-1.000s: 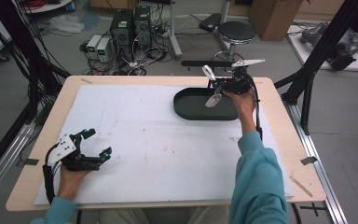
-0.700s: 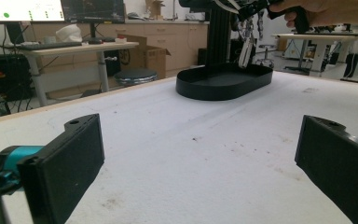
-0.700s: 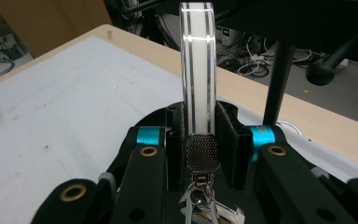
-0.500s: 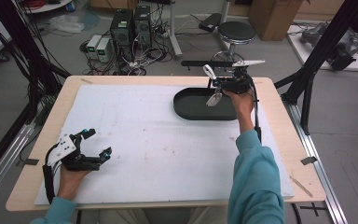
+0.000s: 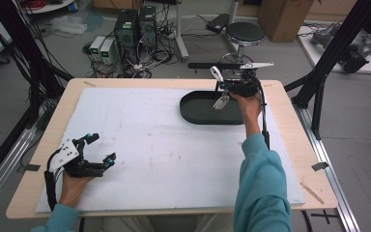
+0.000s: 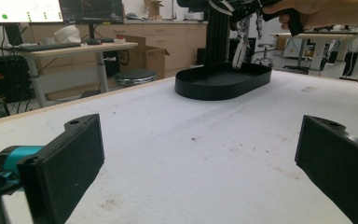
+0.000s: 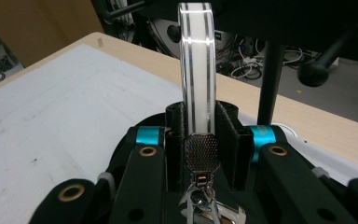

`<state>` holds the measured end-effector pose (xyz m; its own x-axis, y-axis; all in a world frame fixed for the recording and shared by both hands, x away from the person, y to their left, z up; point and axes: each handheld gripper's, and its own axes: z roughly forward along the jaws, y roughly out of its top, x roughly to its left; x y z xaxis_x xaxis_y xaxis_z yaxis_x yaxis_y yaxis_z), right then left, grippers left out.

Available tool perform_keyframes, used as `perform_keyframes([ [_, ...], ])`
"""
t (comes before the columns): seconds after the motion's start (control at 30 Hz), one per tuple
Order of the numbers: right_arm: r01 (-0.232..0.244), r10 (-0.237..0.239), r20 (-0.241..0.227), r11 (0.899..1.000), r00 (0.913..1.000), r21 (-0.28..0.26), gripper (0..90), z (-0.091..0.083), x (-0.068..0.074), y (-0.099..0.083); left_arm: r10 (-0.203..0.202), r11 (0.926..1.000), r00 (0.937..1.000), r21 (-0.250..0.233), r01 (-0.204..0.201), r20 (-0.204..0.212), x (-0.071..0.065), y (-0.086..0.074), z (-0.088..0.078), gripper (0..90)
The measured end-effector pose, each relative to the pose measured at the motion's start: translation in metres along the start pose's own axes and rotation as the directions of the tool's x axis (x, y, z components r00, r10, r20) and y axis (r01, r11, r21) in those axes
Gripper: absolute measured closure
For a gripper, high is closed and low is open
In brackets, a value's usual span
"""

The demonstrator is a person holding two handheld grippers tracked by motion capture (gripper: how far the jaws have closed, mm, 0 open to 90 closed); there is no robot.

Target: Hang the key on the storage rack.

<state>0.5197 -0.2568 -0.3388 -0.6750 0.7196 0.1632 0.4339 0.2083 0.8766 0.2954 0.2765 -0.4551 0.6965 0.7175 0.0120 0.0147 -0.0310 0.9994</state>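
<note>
My right gripper is held above the far right end of a black oval tray, shut on a white strap with grey lines and a metal clasp. One end of the strap sticks up and the other end hangs down over the tray. The left gripper view shows the tray far off, with the strap dangling just above it. My left gripper rests at the table's near left on the white mat, open with nothing between its jaws.
The wooden table edge runs close to the right of the tray. A black frame post rises at the far right. A stool and computers stand on the floor beyond the table.
</note>
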Motion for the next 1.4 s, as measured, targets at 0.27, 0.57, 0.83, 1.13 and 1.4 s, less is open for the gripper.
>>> perform_keyframes([
  [0.27,-0.013,0.013,0.015,1.000,0.9998,0.001,73.8,0.005,0.001,-0.001,0.000,1.0000,1.0000,0.000,0.000,0.000,0.000,0.000,0.000,1.7],
  [0.57,-0.020,0.019,0.031,1.000,0.9993,0.024,73.1,0.014,0.004,-0.004,-0.003,1.0000,1.0000,-0.001,0.003,0.000,0.000,0.000,0.000,1.7],
  [0.83,-0.008,0.006,0.053,0.999,0.9986,0.037,73.0,0.017,0.006,-0.005,-0.002,1.0000,1.0000,-0.001,0.002,0.001,0.000,0.000,0.000,1.7],
  [1.13,0.035,-0.041,0.099,0.997,0.9942,0.068,71.5,0.021,0.011,-0.005,0.002,1.0000,1.0000,0.000,-0.002,0.002,0.000,0.000,0.000,1.7],
  [1.4,0.038,-0.045,0.104,0.997,0.9935,0.060,71.3,0.018,0.013,-0.004,0.001,1.0000,1.0000,0.000,-0.001,0.001,0.000,0.000,0.000,1.7],
])
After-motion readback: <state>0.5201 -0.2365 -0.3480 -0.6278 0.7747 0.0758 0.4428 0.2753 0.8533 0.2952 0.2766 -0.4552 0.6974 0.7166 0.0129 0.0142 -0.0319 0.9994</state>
